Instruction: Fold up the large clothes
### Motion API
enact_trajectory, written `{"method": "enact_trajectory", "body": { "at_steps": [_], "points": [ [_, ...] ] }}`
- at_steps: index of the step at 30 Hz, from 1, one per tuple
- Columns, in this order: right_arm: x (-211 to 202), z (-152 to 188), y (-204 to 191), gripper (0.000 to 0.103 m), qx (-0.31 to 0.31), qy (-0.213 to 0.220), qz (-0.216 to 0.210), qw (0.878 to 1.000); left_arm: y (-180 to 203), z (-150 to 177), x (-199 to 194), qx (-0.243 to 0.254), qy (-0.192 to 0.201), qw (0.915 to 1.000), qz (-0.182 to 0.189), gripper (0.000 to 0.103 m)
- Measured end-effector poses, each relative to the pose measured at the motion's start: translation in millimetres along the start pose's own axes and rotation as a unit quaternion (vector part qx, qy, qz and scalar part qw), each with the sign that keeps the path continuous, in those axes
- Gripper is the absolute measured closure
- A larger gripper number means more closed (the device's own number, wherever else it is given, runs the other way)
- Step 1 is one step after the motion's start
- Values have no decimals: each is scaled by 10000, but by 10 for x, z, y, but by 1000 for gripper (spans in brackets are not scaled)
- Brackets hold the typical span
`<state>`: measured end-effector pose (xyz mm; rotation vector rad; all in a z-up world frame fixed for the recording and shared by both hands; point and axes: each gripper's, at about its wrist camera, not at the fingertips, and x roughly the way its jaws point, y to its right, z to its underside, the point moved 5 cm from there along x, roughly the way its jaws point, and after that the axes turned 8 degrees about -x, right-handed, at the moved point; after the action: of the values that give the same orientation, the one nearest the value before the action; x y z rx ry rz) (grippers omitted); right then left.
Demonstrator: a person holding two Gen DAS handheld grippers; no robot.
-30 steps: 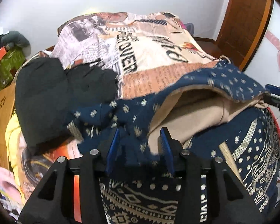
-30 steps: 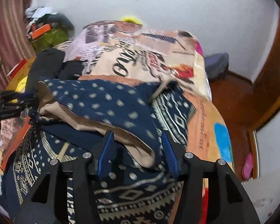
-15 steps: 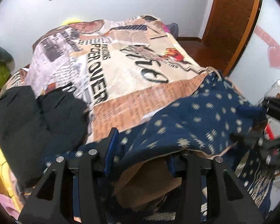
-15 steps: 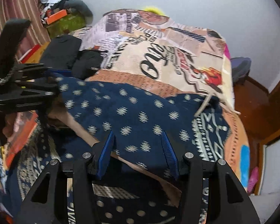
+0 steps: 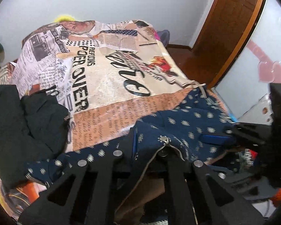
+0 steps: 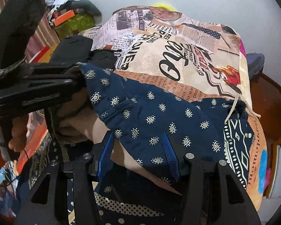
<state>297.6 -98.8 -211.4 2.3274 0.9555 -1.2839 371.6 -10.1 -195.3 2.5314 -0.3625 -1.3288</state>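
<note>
A large navy garment [image 6: 159, 110] with small cream paisley marks and a tan lining lies on the bed; it also shows in the left wrist view [image 5: 189, 123]. My left gripper [image 5: 148, 146] is shut on its left edge, cloth draped over the fingers; it also shows at the left of the right wrist view [image 6: 78, 78]. My right gripper [image 6: 138, 150] is shut on the near edge, its blue pads pressed on the cloth; it also shows at the right of the left wrist view [image 5: 217, 138]. The held edge is raised above the bed.
The bed carries a newspaper-print cover [image 5: 106, 78]. Black clothes [image 5: 24, 120] lie at its left. A green box with piled things [image 6: 75, 22] stands at the back left. A wooden door [image 5: 232, 30] and bare floor are to the right.
Both grippers have lifted the navy garment's edge and carried it forward over the bed. The garment now spreads flatter, covering more of its tan lining.
</note>
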Motion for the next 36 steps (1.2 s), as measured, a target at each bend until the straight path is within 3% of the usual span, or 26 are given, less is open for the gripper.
{"method": "enact_trajectory", "body": {
  "at_steps": [3, 5, 8, 10, 15, 22, 30, 36],
  "points": [
    [-86, 5, 56, 57, 200, 132, -93, 9997, 58, 23, -157, -134, 11, 9994, 317, 98],
    [-136, -3, 70, 77, 272, 201, -152, 9993, 131, 59, -287, -86, 67, 9991, 415, 98],
    [-251, 8, 72, 89, 412, 291, -305, 9983, 263, 144, -450, 39, 106, 9987, 502, 98],
    [-371, 19, 57, 92, 505, 405, -395, 9971, 338, 213, -548, 131, 132, 9984, 537, 98],
    [-754, 87, -71, 93, 401, 655, -354, 9964, 524, 429, -787, 389, 165, 9972, 618, 98],
    [-990, 369, -281, 94, 210, 529, -399, 9976, 586, 843, -885, 491, -49, 9967, 641, 98],
    [-832, 763, -482, 94, 323, 134, -572, 9977, 517, 1418, -705, 682, -433, 9965, 203, 98],
    [-624, 968, -543, 89, 513, -136, -620, 9967, 359, 1767, -436, 550, -922, 9942, -86, 90]
  ]
}}
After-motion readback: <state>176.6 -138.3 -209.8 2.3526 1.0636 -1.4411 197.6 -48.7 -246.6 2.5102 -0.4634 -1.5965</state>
